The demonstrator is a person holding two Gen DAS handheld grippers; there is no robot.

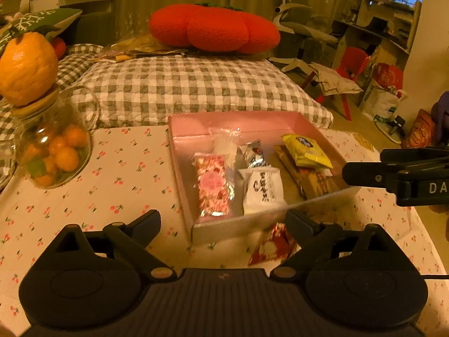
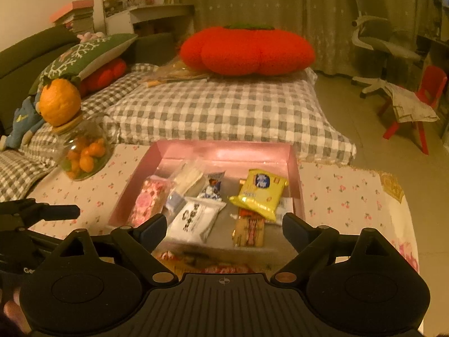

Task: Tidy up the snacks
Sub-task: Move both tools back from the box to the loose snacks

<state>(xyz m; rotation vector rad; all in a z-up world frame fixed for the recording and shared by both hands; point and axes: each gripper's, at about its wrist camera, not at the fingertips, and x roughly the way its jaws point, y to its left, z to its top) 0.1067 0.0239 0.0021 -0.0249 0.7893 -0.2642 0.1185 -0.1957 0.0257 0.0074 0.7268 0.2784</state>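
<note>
The left tongs (image 1: 223, 224) stand wide apart with nothing between them, hanging over the near edge of the pink box (image 1: 179, 140). The right tongs (image 2: 224, 229) are likewise spread and empty, poised over the box's near wall.

Just beneath the left tongs, outside the box on the surface (image 1: 112, 185), lies a red-and-white snack packet (image 1: 270, 248); the right wrist view shows blurred red-and-white wrapping there too, possibly more than 1 piece. That looks like what is left to put away.

Most of the job seems done. Inside the box I count about 6 packets: a pink floral packet (image 1: 212, 189), a clear wrapped one (image 1: 226, 141), a small silver-and-blue one (image 1: 254, 154), a white pouch (image 1: 263, 191), a yellow packet (image 1: 306, 150) lying on a brown-and-red bar (image 1: 314, 181).

Farther left, apart from the box, a glass jar (image 1: 56, 151) holds small orange fruits, with a large orange (image 1: 28, 67) on its lid.
</note>
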